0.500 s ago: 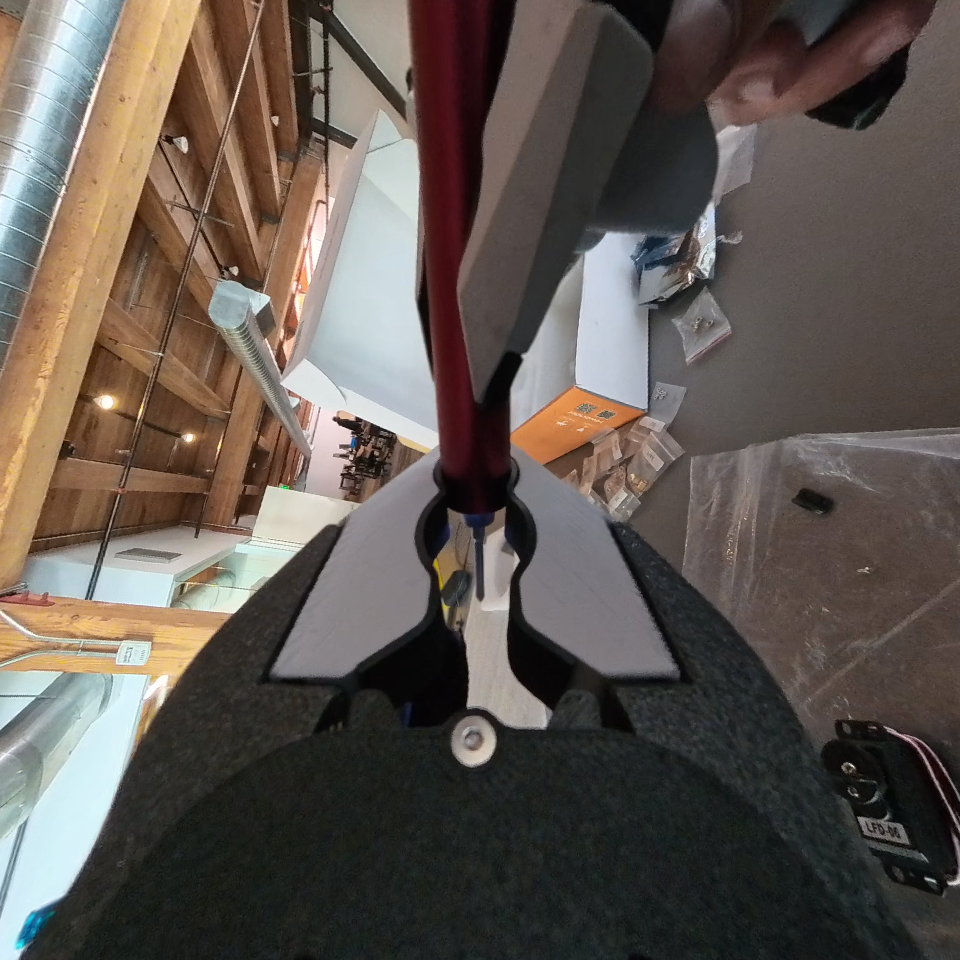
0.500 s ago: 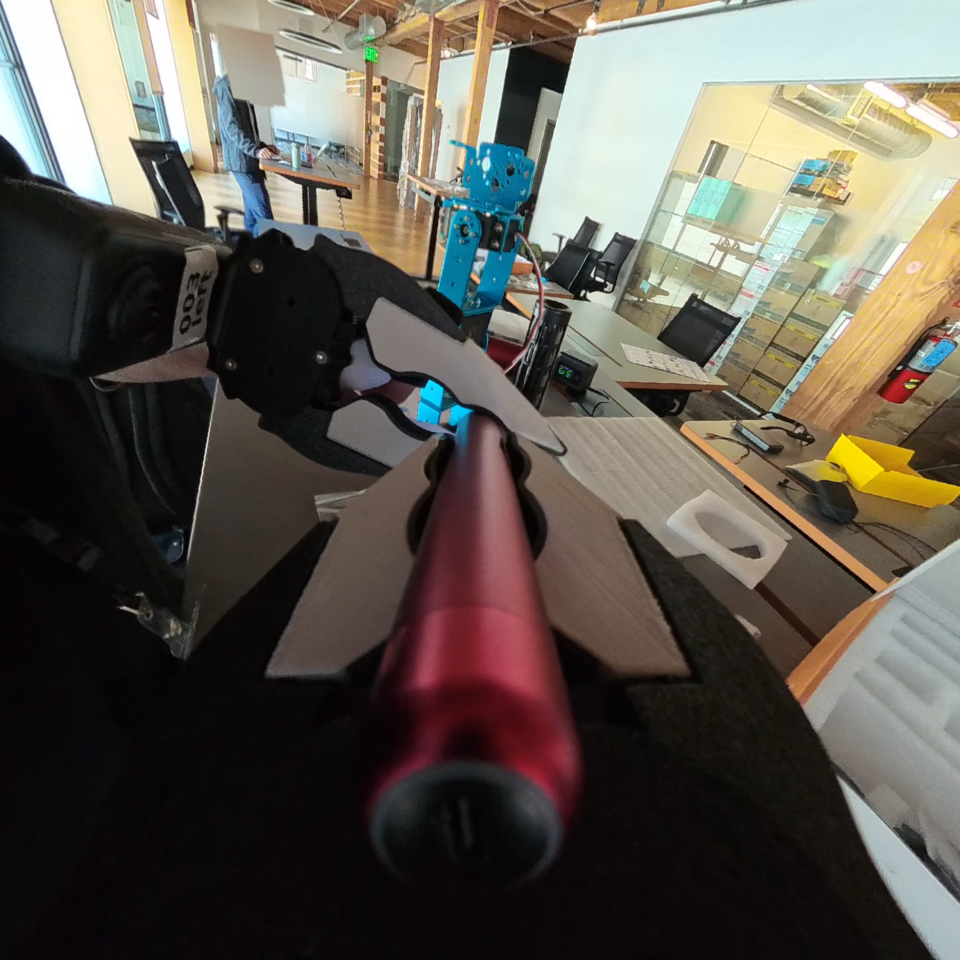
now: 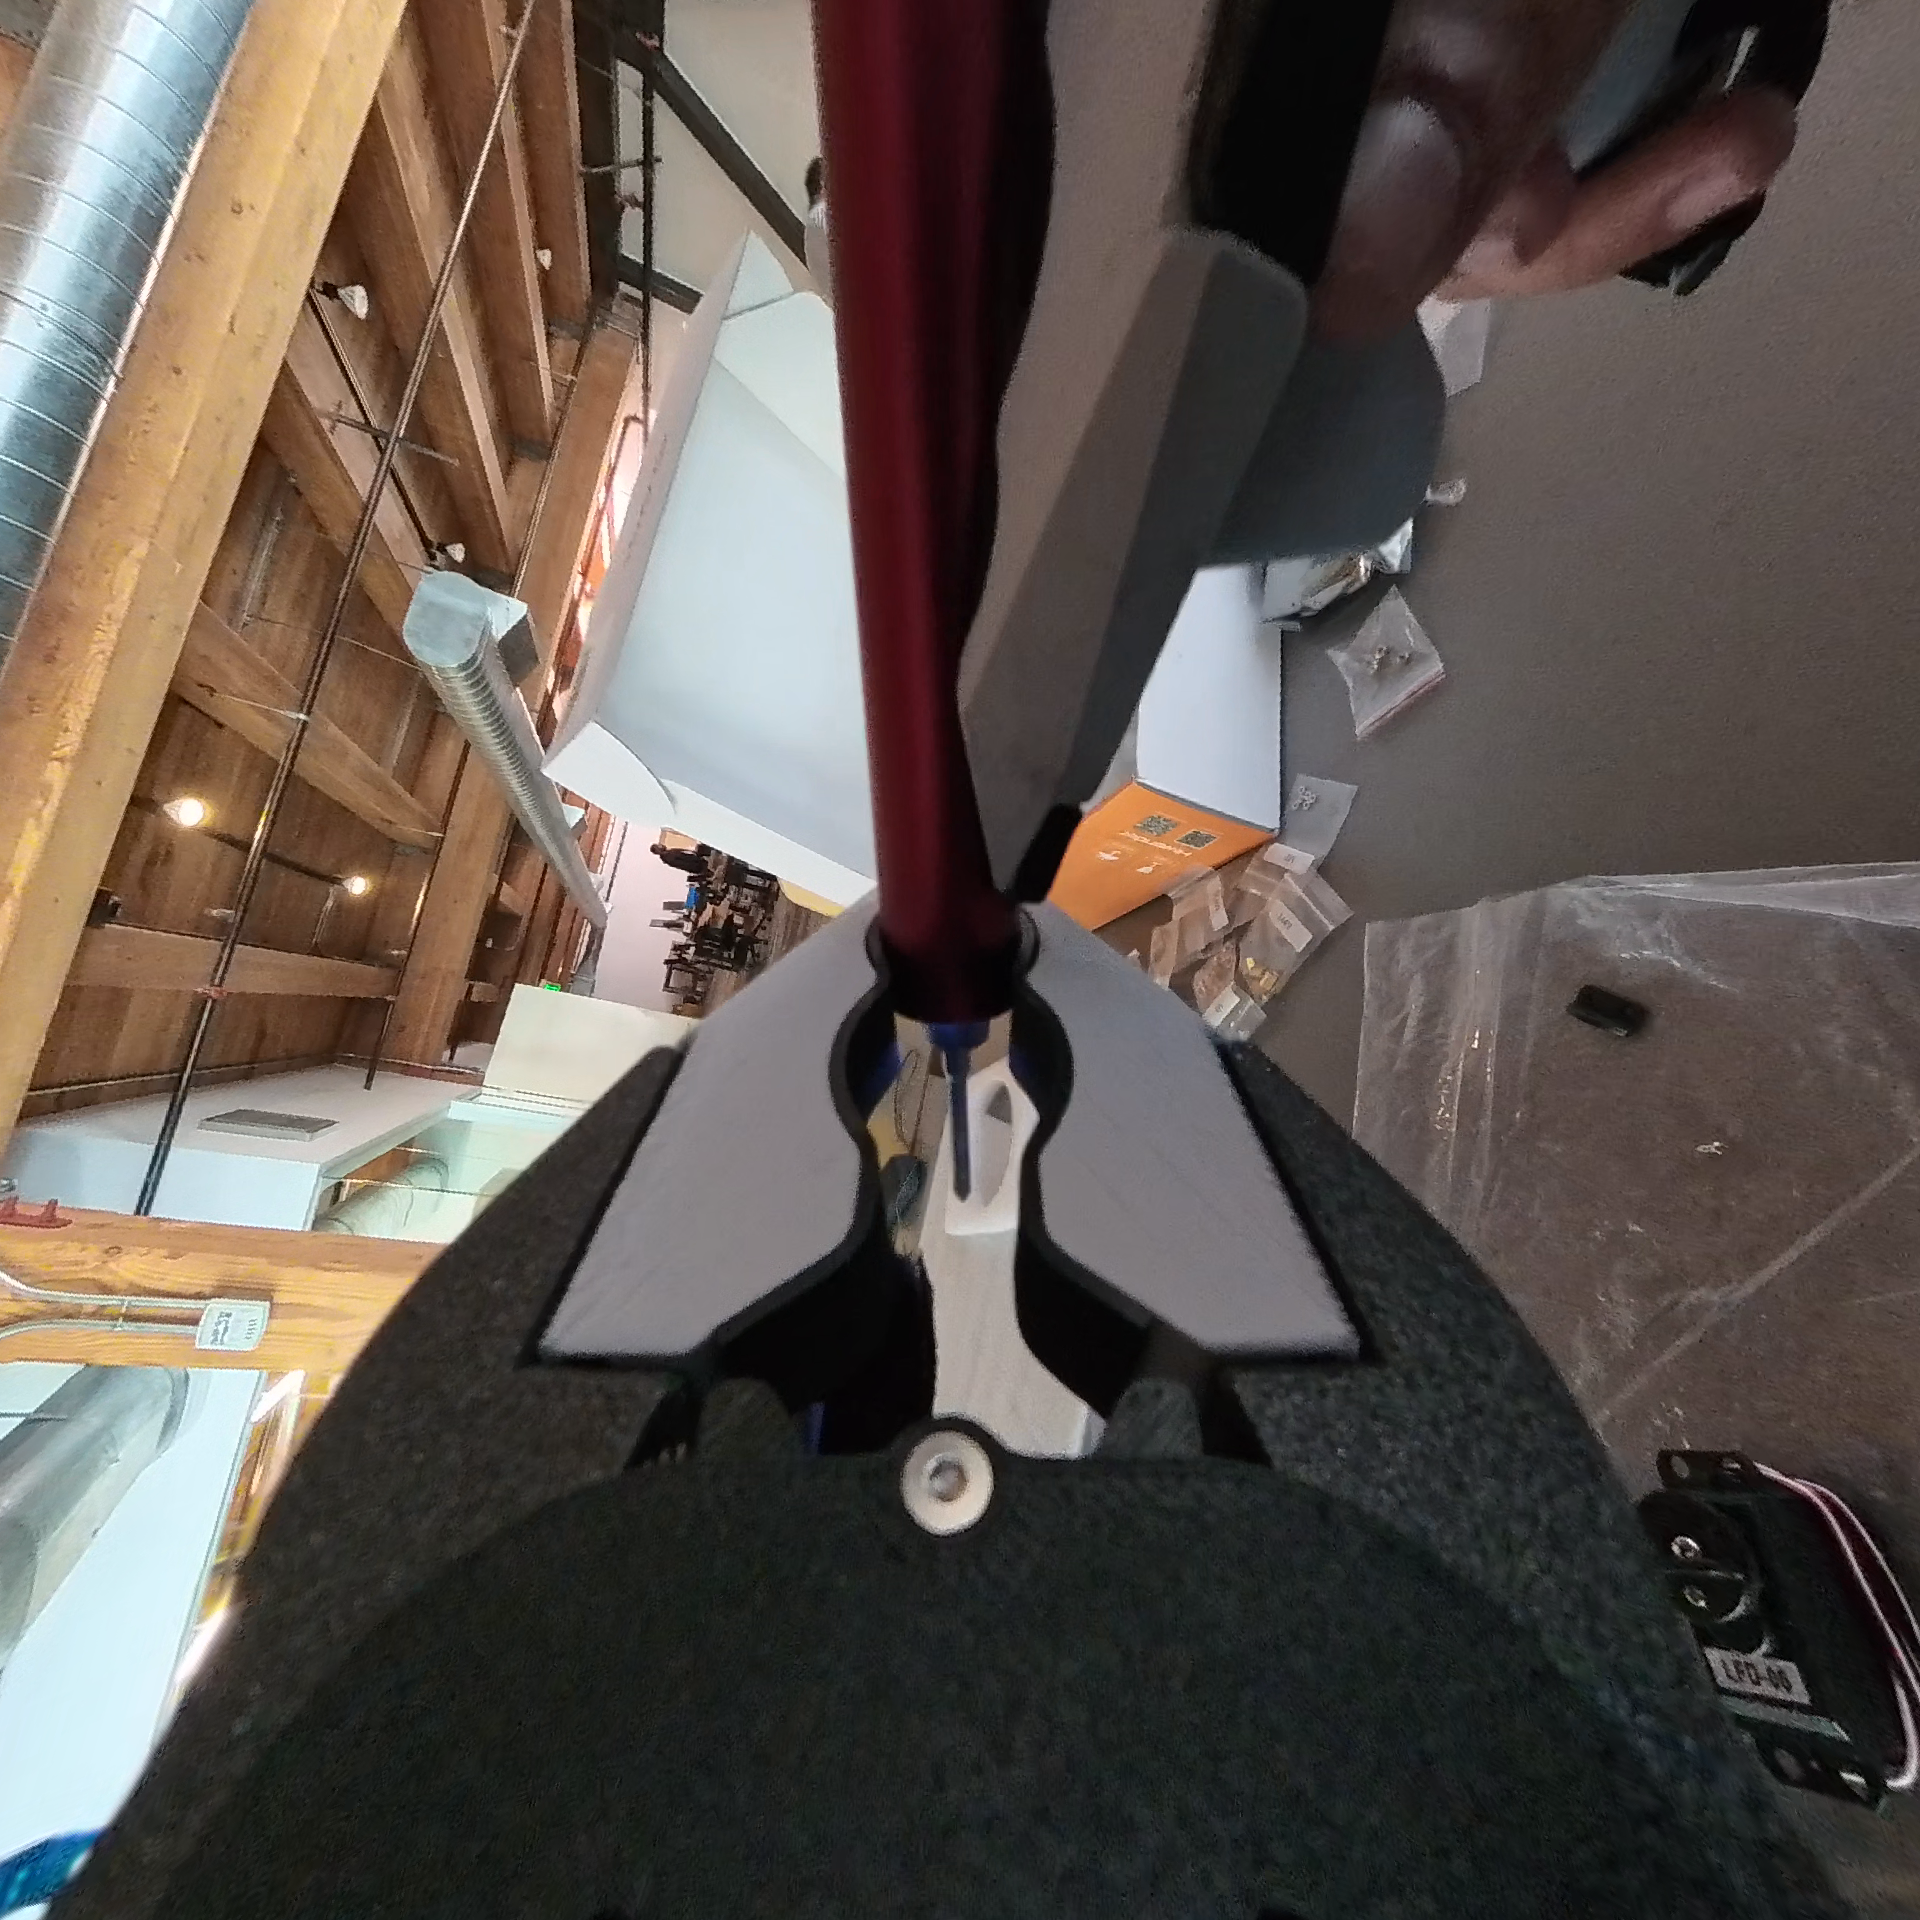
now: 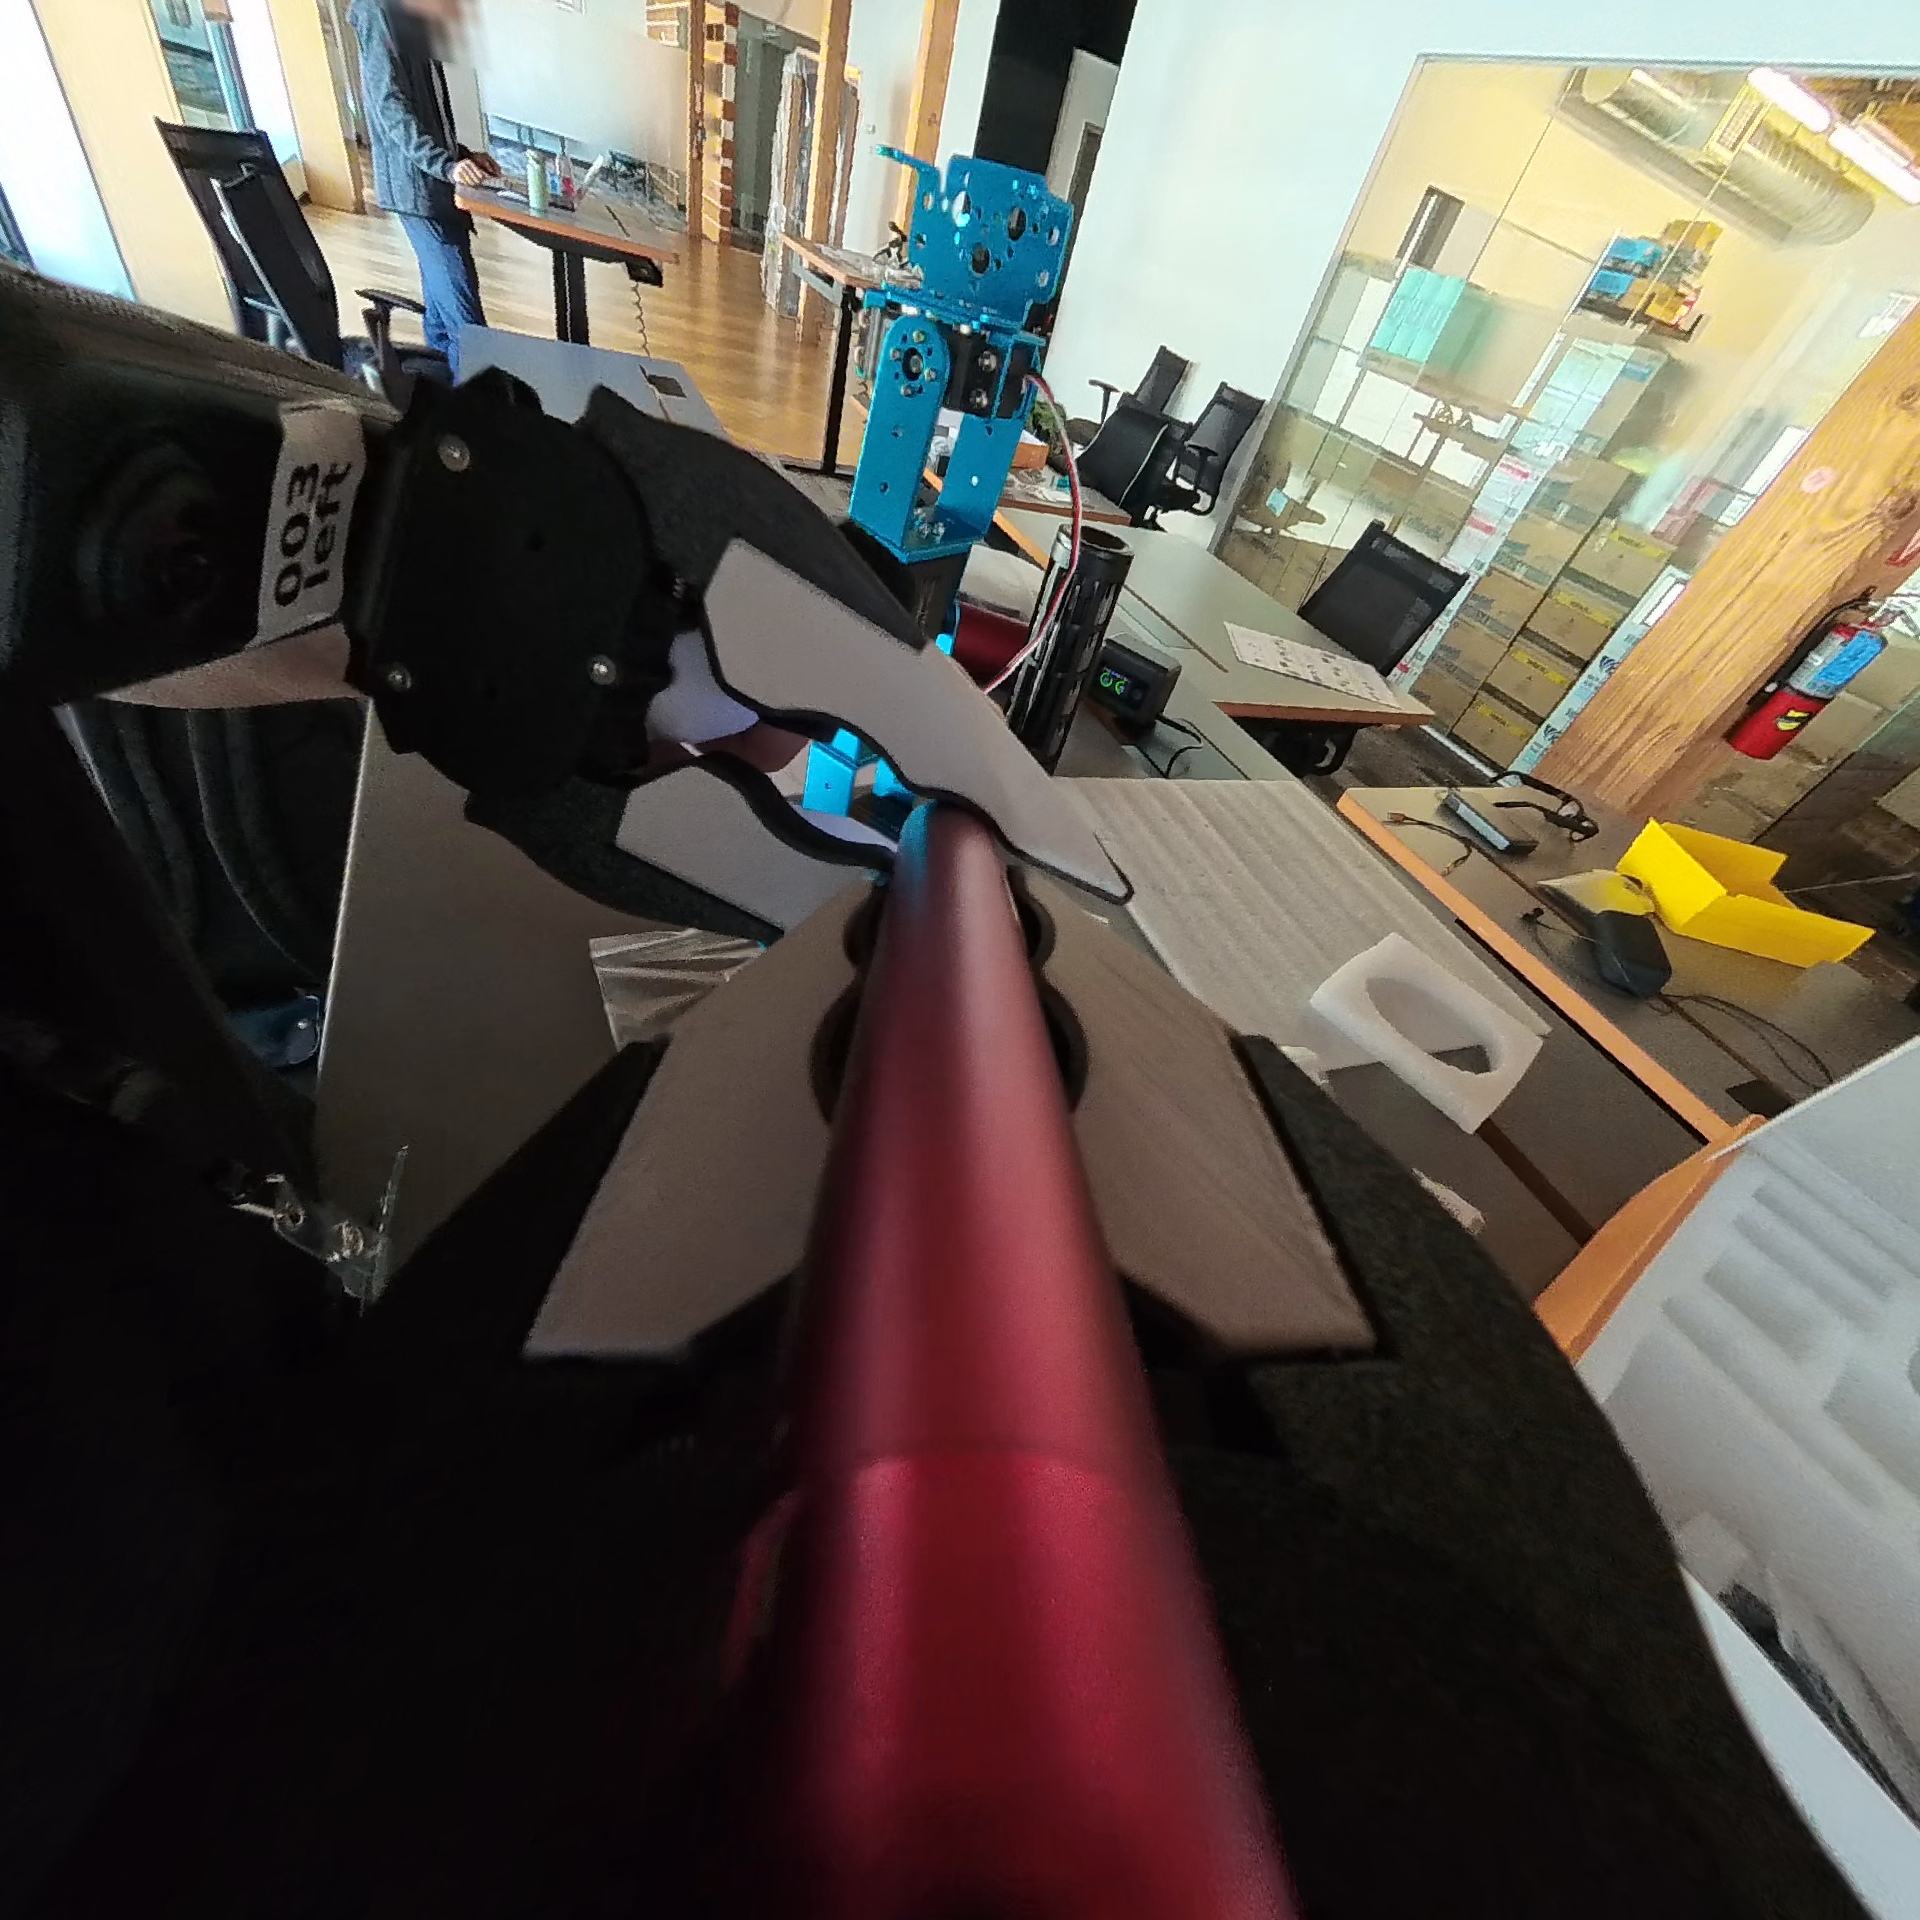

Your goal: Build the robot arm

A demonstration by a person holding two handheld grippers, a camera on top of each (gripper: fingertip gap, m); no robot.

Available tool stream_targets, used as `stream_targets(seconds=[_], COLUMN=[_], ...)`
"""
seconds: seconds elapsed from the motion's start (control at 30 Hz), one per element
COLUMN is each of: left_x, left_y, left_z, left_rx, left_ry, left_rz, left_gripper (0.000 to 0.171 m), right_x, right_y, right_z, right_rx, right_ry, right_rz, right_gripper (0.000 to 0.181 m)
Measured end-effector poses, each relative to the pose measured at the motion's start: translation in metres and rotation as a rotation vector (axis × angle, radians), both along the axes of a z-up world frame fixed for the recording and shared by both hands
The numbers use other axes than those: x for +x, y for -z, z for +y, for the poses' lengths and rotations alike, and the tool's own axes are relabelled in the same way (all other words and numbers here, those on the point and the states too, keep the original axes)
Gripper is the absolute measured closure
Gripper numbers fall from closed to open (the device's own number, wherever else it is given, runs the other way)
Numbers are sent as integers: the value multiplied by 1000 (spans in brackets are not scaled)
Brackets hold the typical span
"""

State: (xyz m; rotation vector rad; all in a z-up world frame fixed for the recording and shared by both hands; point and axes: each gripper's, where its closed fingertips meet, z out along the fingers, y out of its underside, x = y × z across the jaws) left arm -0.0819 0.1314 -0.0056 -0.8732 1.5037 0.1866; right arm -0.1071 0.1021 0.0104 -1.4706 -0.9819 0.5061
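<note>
Our right gripper [image 4: 951,904] is clamped on a red screwdriver [image 4: 956,1195], whose blue bit [image 3: 958,1112] pokes between the fingers of our left gripper [image 3: 951,997]. These close narrowly around the screwdriver's front end. A blue bracket assembly [image 4: 961,343] stands beyond the screwdriver's tip on the tabletop [image 4: 1621,1049].

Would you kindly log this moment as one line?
left gripper: shut on red screwdriver | right gripper: shut on red screwdriver | nearby: blue bracket
</note>
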Motion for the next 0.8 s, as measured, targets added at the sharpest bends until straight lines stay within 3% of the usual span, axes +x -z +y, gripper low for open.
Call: stream_targets(seconds=[0.6, 0.8], left_x=[-1, -5], left_y=[6, 19], left_z=[-1, -3], left_rx=[-18, -72], left_ry=[-15, -29], left_rz=[-3, 17], left_gripper=[158, 157], right_x=[2, -2], right_y=[7, 18], right_z=[-4, -7], right_rx=[-13, -62], right_ry=[-11, -52], right_rz=[-22, -21], right_gripper=[160, 159])
